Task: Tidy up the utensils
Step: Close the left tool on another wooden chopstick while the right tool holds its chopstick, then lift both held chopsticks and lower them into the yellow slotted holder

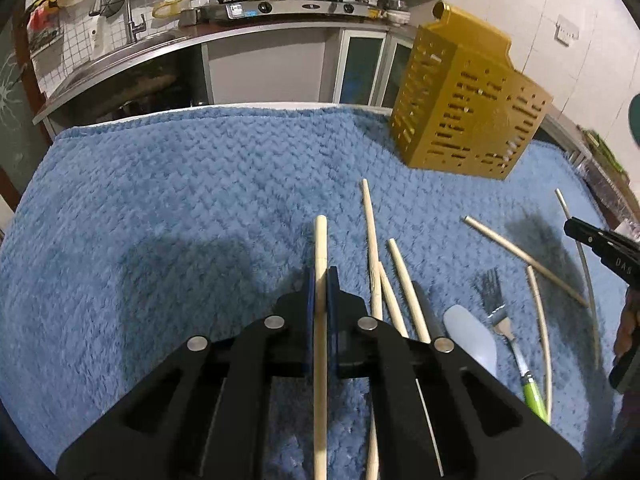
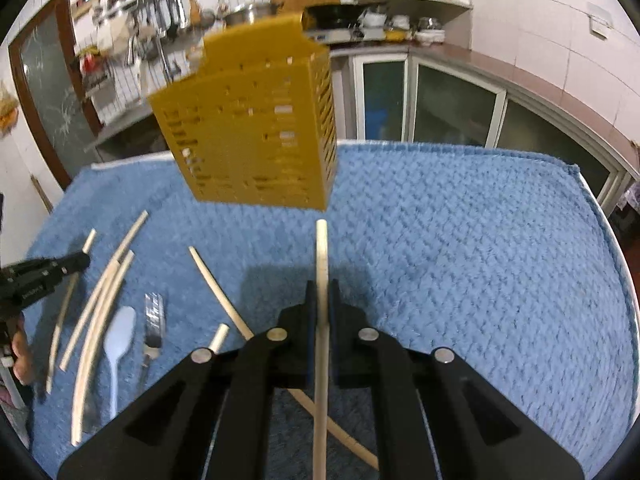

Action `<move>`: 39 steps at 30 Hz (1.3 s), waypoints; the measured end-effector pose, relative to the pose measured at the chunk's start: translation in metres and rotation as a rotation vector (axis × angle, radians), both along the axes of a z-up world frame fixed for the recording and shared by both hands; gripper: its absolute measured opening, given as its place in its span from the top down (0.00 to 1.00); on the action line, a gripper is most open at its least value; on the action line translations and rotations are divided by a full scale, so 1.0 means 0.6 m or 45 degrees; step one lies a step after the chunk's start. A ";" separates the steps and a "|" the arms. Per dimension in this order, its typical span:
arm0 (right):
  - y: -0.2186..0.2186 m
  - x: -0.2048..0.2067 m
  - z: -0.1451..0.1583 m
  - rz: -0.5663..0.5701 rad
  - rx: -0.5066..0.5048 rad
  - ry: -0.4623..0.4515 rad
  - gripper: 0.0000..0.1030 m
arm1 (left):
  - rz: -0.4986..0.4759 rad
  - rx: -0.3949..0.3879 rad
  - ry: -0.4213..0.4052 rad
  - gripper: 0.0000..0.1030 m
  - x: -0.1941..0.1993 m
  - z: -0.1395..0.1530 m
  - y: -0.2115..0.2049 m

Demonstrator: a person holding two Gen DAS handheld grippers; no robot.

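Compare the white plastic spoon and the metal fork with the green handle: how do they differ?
The white plastic spoon is one pale colour throughout; the metal fork with the green handle has grey tines and a bright green grip. The spoon ends in a smooth rounded bowl, the fork in thin prongs. Both lie flat, side by side, on the blue towel.

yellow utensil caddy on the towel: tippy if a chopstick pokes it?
Probably. The yellow caddy is tall, slotted plastic, so likely light, and it stands on soft blue towel. A push near its top may tip it. Both tongs, left and right, grip chopsticks; lowering them in from above looks safer.
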State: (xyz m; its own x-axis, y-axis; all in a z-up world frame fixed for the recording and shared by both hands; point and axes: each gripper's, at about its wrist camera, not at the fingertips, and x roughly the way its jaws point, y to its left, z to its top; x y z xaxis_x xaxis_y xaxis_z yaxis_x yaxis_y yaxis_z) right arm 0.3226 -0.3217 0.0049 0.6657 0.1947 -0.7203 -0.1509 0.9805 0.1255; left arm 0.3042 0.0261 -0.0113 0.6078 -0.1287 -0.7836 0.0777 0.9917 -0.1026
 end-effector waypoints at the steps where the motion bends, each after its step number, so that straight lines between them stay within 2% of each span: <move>1: -0.001 -0.005 0.006 -0.005 0.017 -0.019 0.94 | -0.001 -0.013 -0.007 0.96 -0.002 0.004 0.002; 5: 0.002 -0.018 0.016 -0.011 0.017 -0.071 0.94 | -0.013 -0.050 -0.016 0.96 -0.003 0.010 0.003; 11: 0.009 -0.025 0.019 -0.013 0.023 -0.081 0.94 | -0.036 -0.076 -0.057 0.96 -0.013 0.031 -0.004; 17: 0.012 -0.033 0.036 -0.025 0.052 -0.131 0.94 | -0.050 -0.109 -0.160 0.96 -0.021 0.067 -0.017; 26: 0.015 -0.052 0.087 -0.028 0.115 -0.292 0.94 | -0.082 -0.192 -0.320 0.96 -0.027 0.125 -0.048; 33: 0.006 -0.063 0.115 -0.056 0.266 -0.513 0.94 | -0.126 -0.246 -0.489 0.96 -0.033 0.175 -0.081; 39: 0.008 -0.054 0.141 -0.055 0.296 -0.629 0.94 | -0.155 -0.265 -0.578 0.96 -0.018 0.209 -0.101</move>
